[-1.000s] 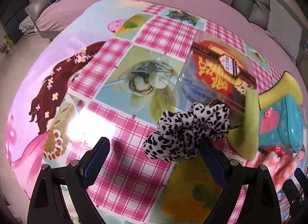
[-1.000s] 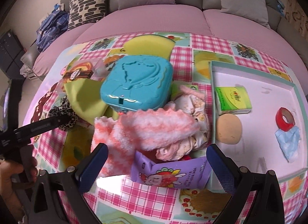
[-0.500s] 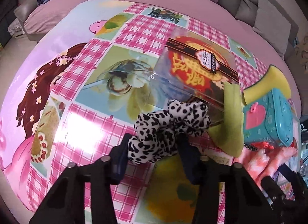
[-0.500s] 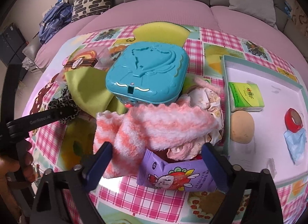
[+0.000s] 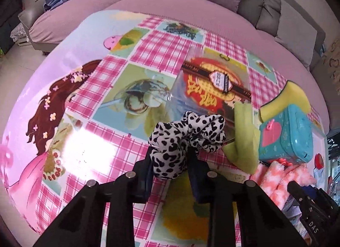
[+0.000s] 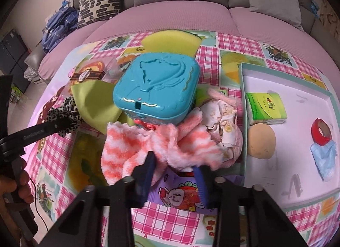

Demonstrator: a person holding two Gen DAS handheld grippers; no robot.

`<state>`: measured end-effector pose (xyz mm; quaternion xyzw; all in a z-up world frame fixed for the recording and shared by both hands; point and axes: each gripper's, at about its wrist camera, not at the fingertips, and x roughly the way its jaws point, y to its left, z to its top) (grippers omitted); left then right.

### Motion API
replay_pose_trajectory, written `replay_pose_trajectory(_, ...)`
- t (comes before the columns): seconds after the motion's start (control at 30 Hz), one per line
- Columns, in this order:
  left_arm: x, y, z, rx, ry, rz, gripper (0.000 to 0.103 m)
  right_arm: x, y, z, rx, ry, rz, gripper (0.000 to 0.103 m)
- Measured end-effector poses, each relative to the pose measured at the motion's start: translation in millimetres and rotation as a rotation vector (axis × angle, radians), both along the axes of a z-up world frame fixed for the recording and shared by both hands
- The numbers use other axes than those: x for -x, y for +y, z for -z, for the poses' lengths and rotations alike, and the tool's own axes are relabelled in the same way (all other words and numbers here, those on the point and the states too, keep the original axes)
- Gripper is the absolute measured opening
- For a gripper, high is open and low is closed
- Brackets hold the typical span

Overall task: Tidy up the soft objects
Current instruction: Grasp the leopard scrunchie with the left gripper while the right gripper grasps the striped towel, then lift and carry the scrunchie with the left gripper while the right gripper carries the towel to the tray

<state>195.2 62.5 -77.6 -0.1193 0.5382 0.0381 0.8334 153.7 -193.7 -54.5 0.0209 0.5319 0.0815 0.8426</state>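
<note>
The left gripper (image 5: pixel 171 157) has its fingers squeezed tight on a black-and-white spotted scrunchie (image 5: pixel 187 134), which sits at the left side of the pile on the checked tabletop (image 5: pixel 93 90). The right gripper (image 6: pixel 175 167) has its fingers pinched on a fluffy pink-and-white striped cloth (image 6: pixel 153 145). That cloth lies just in front of a blue box (image 6: pixel 157 87) and on a purple packet (image 6: pixel 180 194). A white tray (image 6: pixel 297 172) sits just to the right.
</note>
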Motion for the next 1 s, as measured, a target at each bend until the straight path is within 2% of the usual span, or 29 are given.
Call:
replay_pose_trajectory(0.13, 8, 0, -11, -0.005, -0.030, -0.007, 0.030, 1, -4, -8, -0.029, -0.024, 0.001, 0.017)
replay_pose_trajectory(0.23, 11, 1, -21, -0.015, -0.059, -0.011, 0.030, 4, -6, -18, -0.044, -0.057, 0.007, 0.012)
replay_pose_trajectory(0.73, 26, 1, -65, -0.030, -0.200, -0.032, 0.030, 20, -17, -77, -0.212, -0.249, 0.010, 0.009)
replay_pose_trajectory(1.0, 34, -8, -86, -0.033, -0.268, -0.021, 0.030, 32, -26, -110, -0.261, -0.350, 0.019, 0.009)
